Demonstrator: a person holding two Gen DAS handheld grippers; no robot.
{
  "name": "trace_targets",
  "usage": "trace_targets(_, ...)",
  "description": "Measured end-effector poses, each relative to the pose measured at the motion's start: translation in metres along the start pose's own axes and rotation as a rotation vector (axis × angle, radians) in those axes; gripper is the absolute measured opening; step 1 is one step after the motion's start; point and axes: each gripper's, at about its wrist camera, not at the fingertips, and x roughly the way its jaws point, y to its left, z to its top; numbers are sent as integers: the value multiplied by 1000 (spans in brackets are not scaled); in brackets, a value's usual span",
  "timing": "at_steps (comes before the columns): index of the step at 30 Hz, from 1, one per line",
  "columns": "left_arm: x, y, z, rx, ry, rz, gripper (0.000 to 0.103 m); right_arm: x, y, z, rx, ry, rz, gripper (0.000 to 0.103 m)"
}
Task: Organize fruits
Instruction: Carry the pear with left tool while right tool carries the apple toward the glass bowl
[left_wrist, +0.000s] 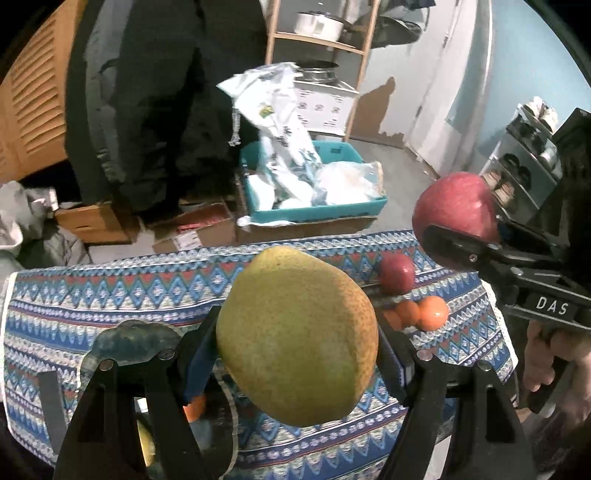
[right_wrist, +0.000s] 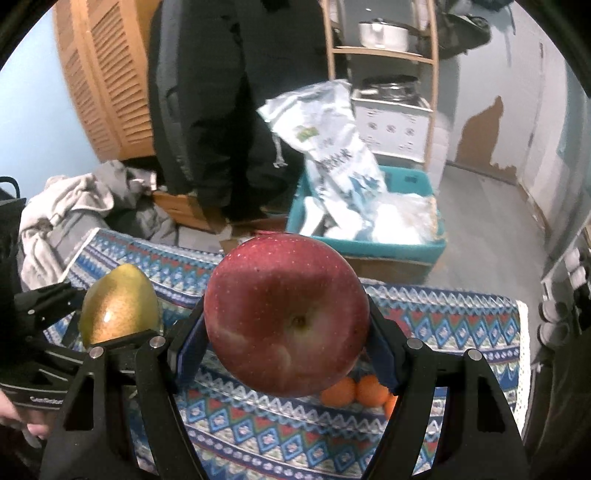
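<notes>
A large yellow-green speckled pear (left_wrist: 297, 336) is clamped between the two black, blue-padded fingers of the left gripper (left_wrist: 295, 343), and it is held in the air above a table covered with a blue, red and white zigzag-patterned cloth (left_wrist: 110, 295). A big red apple (right_wrist: 286, 314) is gripped in the same way by the right gripper (right_wrist: 286, 332), its blossom end turned toward the camera; it too is carried clear of the cloth. In the left wrist view the held apple is seen at the right, well above the table's far corner, with a bare hand (left_wrist: 546, 365) wrapped round the tool's handle. A second, smaller red apple (left_wrist: 397, 274) is left lying on the cloth near the far right edge, and a cluster of small orange mandarins (left_wrist: 424, 313) is set just beside it (how many cannot be told, since some are hidden). Behind the table a teal plastic crate (left_wrist: 314, 212) stuffed with white bags is seen on the floor.
</notes>
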Motion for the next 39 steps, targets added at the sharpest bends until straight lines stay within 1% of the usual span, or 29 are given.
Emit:
trace_targets(16, -32, 95, -30, -110, -21, 105, 77, 39, 87, 22, -90, 33, 113, 75)
trace_targets(25, -45, 140, -48, -184, -31, 140, 77, 65, 139, 28, -153, 62, 168, 75)
trace_targets(32, -37, 168, -58, -230, -8, 156, 77, 94, 173, 25, -182, 114, 209, 75)
trace_targets(39, -15, 194, -74, -266, 46, 169, 77, 127, 192, 16, -195, 177, 231, 75)
